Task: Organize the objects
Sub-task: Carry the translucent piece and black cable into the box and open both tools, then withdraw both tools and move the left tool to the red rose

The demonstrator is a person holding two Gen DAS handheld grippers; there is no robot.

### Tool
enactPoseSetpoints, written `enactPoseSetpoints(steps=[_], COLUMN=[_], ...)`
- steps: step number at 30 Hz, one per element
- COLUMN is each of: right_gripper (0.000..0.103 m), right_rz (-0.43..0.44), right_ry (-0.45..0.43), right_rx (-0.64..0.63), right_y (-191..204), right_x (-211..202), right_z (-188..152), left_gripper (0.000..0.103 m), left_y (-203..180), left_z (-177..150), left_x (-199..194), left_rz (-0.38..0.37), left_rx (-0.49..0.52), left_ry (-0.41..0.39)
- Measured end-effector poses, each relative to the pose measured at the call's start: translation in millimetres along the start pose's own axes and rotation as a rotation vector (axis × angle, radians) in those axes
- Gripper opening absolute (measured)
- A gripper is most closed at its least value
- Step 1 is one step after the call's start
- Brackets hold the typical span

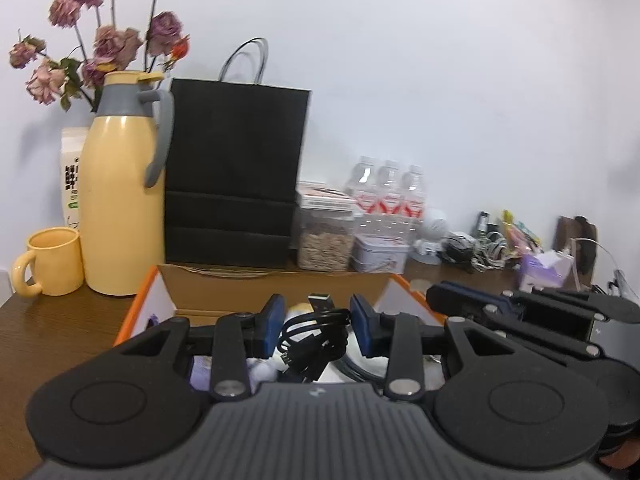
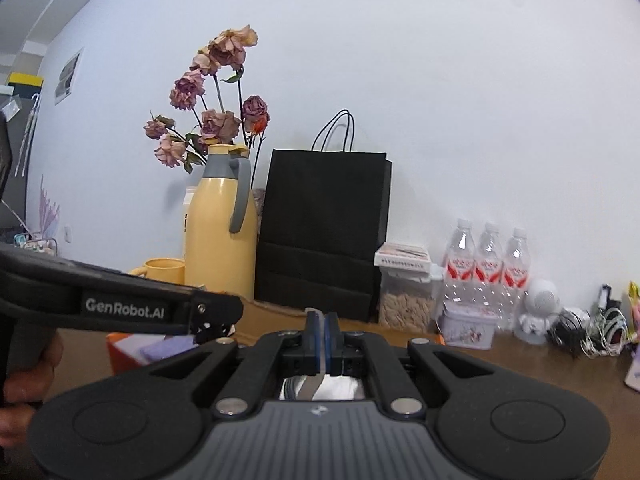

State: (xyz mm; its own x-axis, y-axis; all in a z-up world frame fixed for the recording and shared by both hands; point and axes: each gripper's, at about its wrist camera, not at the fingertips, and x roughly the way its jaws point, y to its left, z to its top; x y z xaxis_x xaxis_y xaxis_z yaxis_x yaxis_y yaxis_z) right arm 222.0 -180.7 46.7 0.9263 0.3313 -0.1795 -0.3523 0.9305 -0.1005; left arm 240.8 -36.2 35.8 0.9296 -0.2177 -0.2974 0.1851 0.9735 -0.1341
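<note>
Evidently, a coiled black cable (image 1: 316, 340) is held between the left gripper (image 1: 318, 326) pads above the open cardboard box (image 1: 276, 290), kept clear of its walls; the right gripper (image 2: 323, 336) is clamped on a thin grey strip (image 2: 314, 364).

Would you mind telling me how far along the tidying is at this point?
Done: several items already lie in the open cardboard box. In hand: the left gripper clamps a coiled black cable above that box; the right gripper is shut on a thin pale strip I cannot identify. Left: a tangle of cords sits loose by the wall.
</note>
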Motion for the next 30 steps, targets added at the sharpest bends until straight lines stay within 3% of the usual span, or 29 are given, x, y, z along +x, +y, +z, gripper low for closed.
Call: enactPoseSetpoints(steps=[12, 13, 14, 15, 16, 18, 20, 30], right_gripper=[0.003, 0.004, 0.013, 0.028, 0.04, 0.09, 0.102, 0.103], right_rz=[0.001, -0.004, -0.011, -0.024, -0.035, -0.051, -0.058, -0.051], right_ry=[0.097, 0.115, 0.131, 0.148, 0.162, 0.172, 0.169, 0.185], right_rx=[0.003, 0.009, 0.019, 0.026, 0.033, 0.049, 0.053, 0.055], right_y=[-5.4, -7.6, -10.3, -13.1, -15.8, -19.9, -22.4, -21.7], right_x=[82.0, 86.4, 89.4, 91.8, 93.4, 93.0, 89.7, 81.6], right_z=[-12.2, -15.3, -18.1, -20.5, -22.4, -25.4, -26.5, -25.9], left_gripper=[0.038, 0.046, 0.063, 0.076, 0.101, 0.103, 0.103, 0.103], left_y=[35.6, 37.3, 38.8, 40.6, 42.1, 45.0, 47.1, 40.8], left_z=[-2.5, -3.1, -3.5, -4.0, -4.5, -4.9, -3.2, -1.5], left_x=[58.4, 60.3, 61.4, 61.5, 60.7, 57.3, 57.7, 51.5], left_rz=[0.067, 0.078, 0.09, 0.106, 0.126, 0.167, 0.168, 0.178], left_rx=[-0.022, -0.019, -0.015, -0.018, -0.024, -0.037, -0.041, -0.025], left_ry=[0.073, 0.072, 0.071, 0.067, 0.057, 0.028, 0.046, 0.045])
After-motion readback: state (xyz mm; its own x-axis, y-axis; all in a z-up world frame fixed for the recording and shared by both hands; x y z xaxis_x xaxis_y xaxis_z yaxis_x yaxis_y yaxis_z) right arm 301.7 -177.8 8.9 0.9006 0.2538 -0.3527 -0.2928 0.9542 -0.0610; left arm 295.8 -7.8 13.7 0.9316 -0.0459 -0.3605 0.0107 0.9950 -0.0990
